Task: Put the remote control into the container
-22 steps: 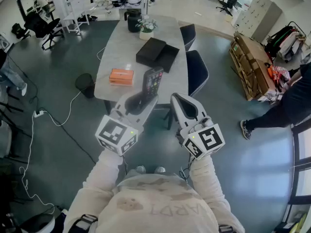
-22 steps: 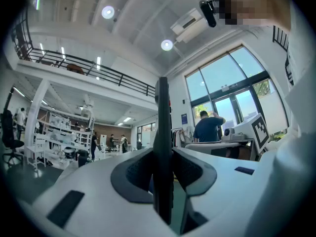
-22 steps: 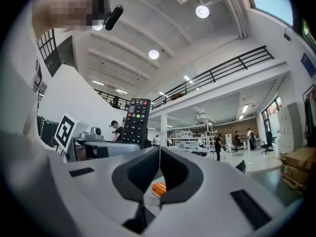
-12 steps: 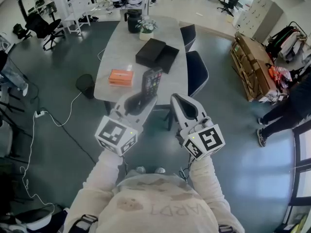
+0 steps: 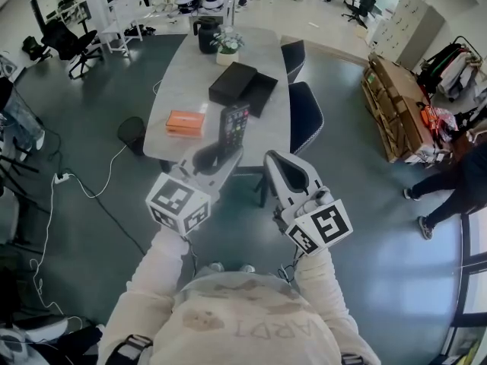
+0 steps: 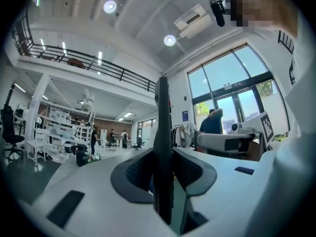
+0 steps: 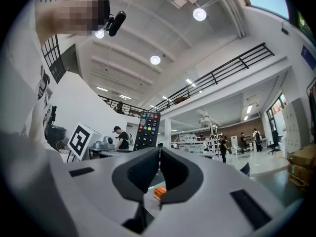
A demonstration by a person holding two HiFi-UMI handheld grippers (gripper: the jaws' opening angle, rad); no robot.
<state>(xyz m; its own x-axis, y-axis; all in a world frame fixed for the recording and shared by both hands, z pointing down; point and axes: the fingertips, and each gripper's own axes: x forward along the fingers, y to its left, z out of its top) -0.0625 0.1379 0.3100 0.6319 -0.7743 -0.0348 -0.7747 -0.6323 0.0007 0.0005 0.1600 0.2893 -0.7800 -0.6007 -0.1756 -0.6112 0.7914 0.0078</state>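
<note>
The black remote control (image 5: 233,128) stands upright in my left gripper (image 5: 219,157), which is shut on its lower end. In the left gripper view the remote (image 6: 162,147) shows edge-on between the two pads. From the right gripper view its button face (image 7: 147,130) is visible to the left. My right gripper (image 5: 268,160) is held beside the left one, shut with nothing in it. Both hover before the near end of the long table (image 5: 176,82). A black open container (image 5: 233,82) with its lid (image 5: 262,94) beside it lies further along the table.
An orange box (image 5: 186,122) lies on the table left of the remote and also shows as the orange box (image 7: 160,192) below my right jaws. A potted plant (image 5: 226,44) and a dark jug (image 5: 208,33) stand at the far end. Two chairs (image 5: 307,112) flank the table's right side.
Both grippers and the remote have shifted slightly up and to the left. The person at the right edge has walked further right and down.
</note>
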